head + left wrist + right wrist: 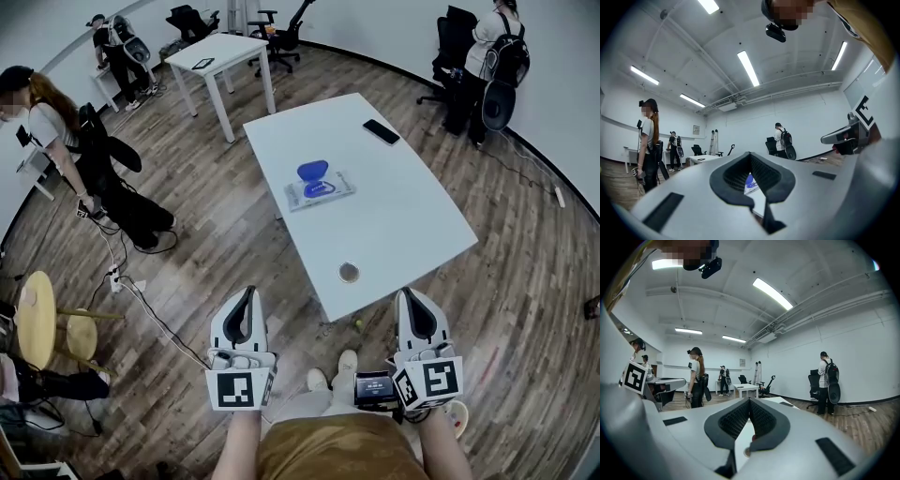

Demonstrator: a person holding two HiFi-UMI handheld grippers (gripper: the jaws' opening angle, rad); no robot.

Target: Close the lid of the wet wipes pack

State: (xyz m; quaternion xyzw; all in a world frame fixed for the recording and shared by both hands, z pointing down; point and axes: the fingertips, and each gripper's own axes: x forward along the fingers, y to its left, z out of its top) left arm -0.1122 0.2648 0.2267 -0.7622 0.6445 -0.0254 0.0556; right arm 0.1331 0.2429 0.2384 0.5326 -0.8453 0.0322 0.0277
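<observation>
The wet wipes pack (320,187) lies flat in the middle of the white table (412,216), and its blue lid (312,172) stands open at the pack's far side. Both grippers are held low near my body, well short of the table's near edge. My left gripper (251,292) is shut with nothing in it, and so is my right gripper (409,294). In the left gripper view a sliver of the pack (750,183) shows through the gap below the touching jaws of the left gripper (750,155). The right gripper (750,401) points at the table (744,434).
A black phone (381,131) lies at the table's far end and a small round disc (349,273) near its front edge. A second white table (220,52), office chairs and several people stand around. Wooden stools (37,314) and floor cables are at the left.
</observation>
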